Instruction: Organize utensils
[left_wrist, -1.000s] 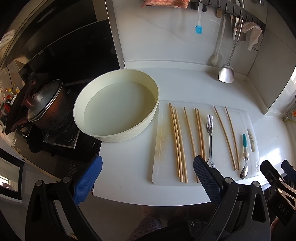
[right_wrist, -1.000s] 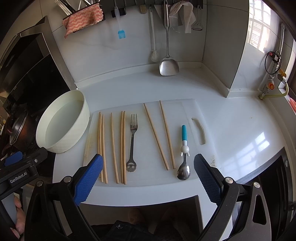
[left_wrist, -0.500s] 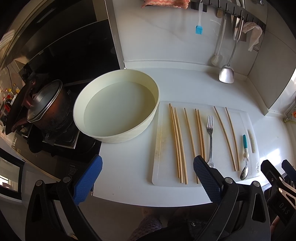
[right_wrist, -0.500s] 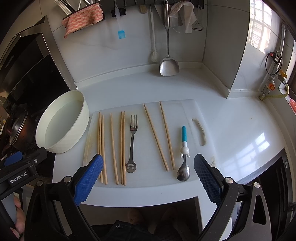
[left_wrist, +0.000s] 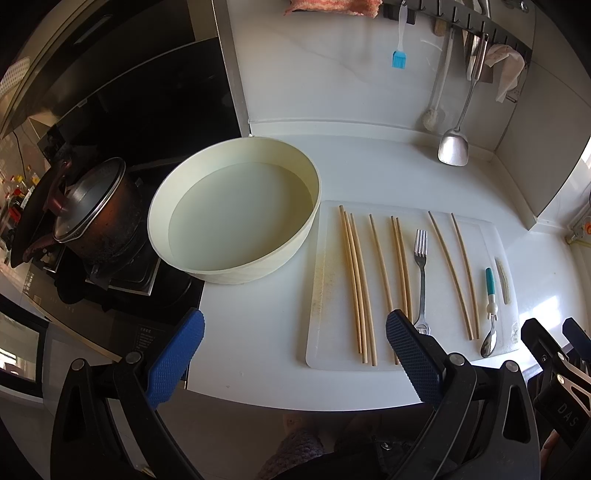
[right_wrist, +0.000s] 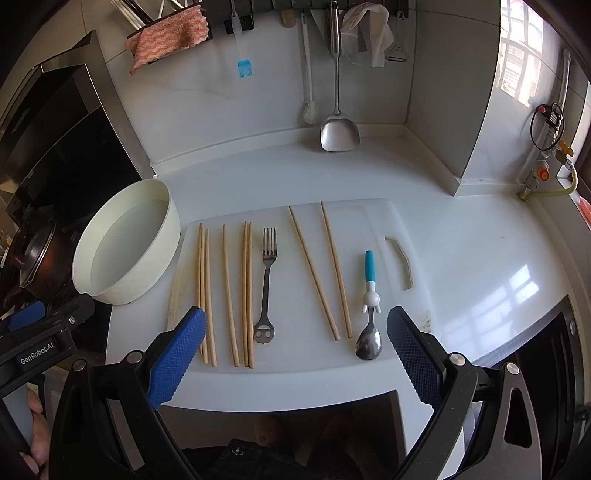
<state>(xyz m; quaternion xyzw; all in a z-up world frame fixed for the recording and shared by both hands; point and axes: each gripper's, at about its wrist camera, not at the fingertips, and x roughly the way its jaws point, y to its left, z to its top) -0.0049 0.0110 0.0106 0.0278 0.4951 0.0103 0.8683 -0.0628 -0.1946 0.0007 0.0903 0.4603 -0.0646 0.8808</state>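
A white cutting board (right_wrist: 295, 369) (left_wrist: 321, 350) lies on the counter. On it lie several wooden chopsticks (right_wrist: 226, 291) (left_wrist: 360, 284), a steel fork (right_wrist: 266, 288) (left_wrist: 420, 277) and a blue-handled spoon (right_wrist: 369, 306) (left_wrist: 489, 306). A cream round basin (left_wrist: 236, 210) (right_wrist: 125, 247) stands left of the board. My left gripper (left_wrist: 291, 358) is open and empty above the counter's front edge, left of the board. My right gripper (right_wrist: 295, 350) is open and empty above the board's near edge.
A stove with a lidded pot (left_wrist: 96, 218) is at the left. A spatula (right_wrist: 338, 129), a brush (right_wrist: 243, 68) and a cloth (right_wrist: 166, 37) hang on the back wall. A gas valve (right_wrist: 543, 173) sits at the right.
Both grippers have drifted very slightly; the scene is nearly the same. Nothing was grasped or moved.
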